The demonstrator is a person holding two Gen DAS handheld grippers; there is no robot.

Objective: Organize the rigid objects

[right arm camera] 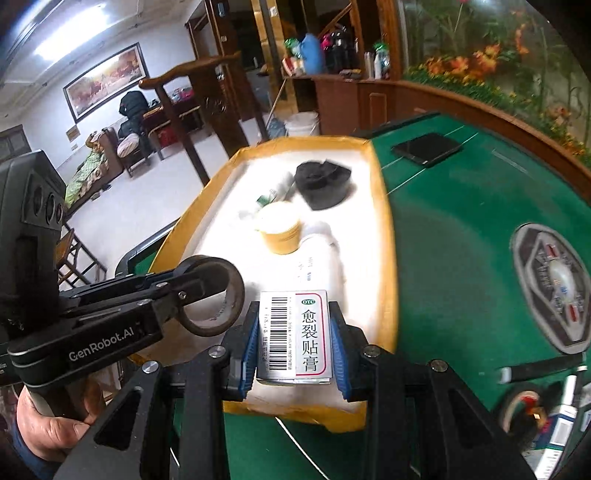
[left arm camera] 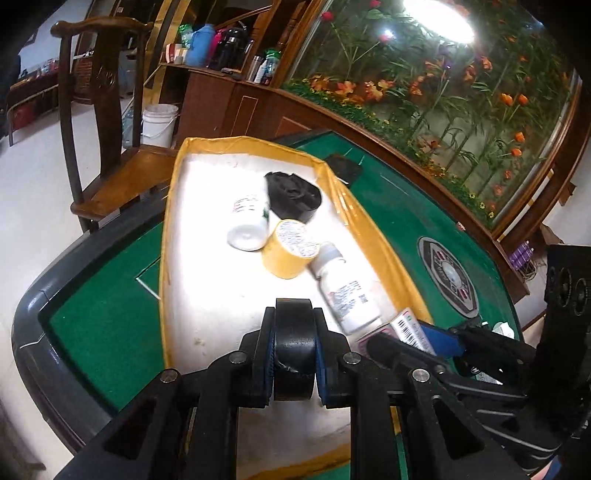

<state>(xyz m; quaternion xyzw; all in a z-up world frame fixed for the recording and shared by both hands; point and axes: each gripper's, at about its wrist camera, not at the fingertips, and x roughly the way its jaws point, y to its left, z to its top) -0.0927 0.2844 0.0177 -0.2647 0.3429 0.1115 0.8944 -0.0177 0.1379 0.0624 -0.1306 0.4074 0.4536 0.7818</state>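
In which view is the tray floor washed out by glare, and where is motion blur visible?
Left wrist view: the white tray floor is blown out, and a ceiling light flares at the top. Right wrist view: the white bottles and yellow tape roll are smeared, while the held medicine box stays sharp.

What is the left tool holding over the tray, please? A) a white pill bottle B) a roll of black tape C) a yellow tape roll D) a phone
B: the left tool is shut on the roll of black tape, while the yellow tape roll lies in the tray.
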